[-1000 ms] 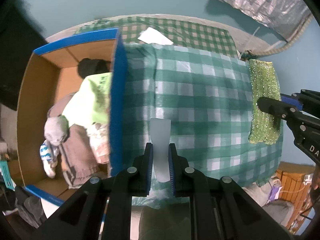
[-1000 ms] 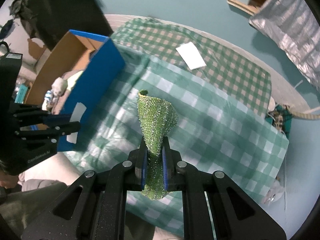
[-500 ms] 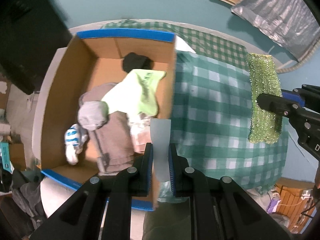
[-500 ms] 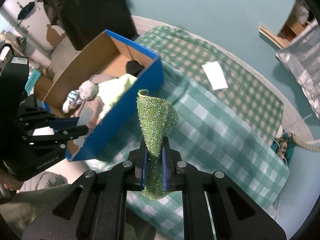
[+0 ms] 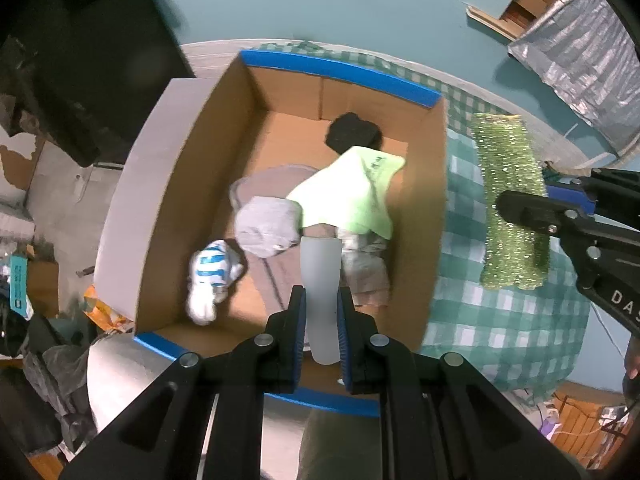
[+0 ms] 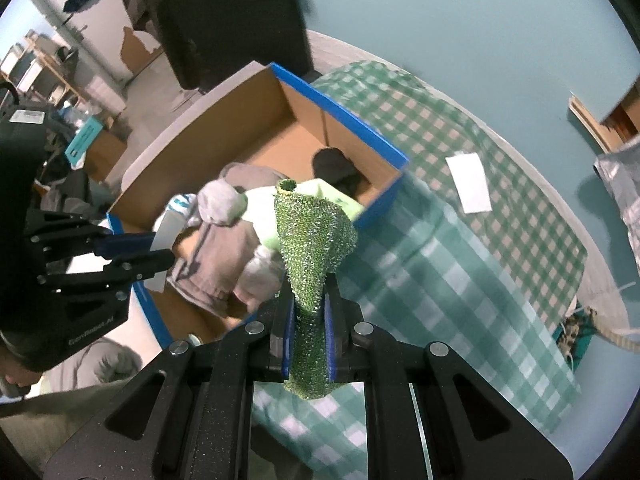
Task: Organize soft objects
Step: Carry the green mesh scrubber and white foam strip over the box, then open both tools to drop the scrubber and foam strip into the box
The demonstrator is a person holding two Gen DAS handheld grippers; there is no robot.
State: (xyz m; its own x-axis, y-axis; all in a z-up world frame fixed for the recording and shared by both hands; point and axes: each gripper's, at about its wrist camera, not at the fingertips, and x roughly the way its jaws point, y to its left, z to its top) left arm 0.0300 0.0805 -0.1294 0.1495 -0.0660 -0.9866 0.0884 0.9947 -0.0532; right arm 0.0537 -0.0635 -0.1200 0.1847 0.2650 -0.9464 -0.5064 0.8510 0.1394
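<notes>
Checked bedding point(image 5: 500, 320) has given way to the box point(image 5: 340, 68) beneath both clamped fingers, gripping white strip point(image 5: 322, 280) and green cloth point(image 6: 316, 236).

Pale strip point(image 5: 322, 288) and glittery green cloth point(image 6: 314, 248) hang pinched.

Brown cardboard box point(image 5: 434, 216) edged in blue; inside — lime-green cloth point(image 5: 348, 192), grey bundle point(image 5: 266, 224), blue-and-white striped sock point(image 5: 210, 270), black lump point(image 5: 352, 132); glittery green cloth point(image 6: 316, 236) mid-frame; green-and-white checked tablecloth point(image 6: 460, 280) at right.

White letters "DAS" are showing on the right gripper point(image 5: 520, 210), cut off at the picture's edge. The print on the left gripper point(image 6: 160, 250) and on the lime cloth point(image 5: 352, 196) is staying too blurred to read.
</notes>
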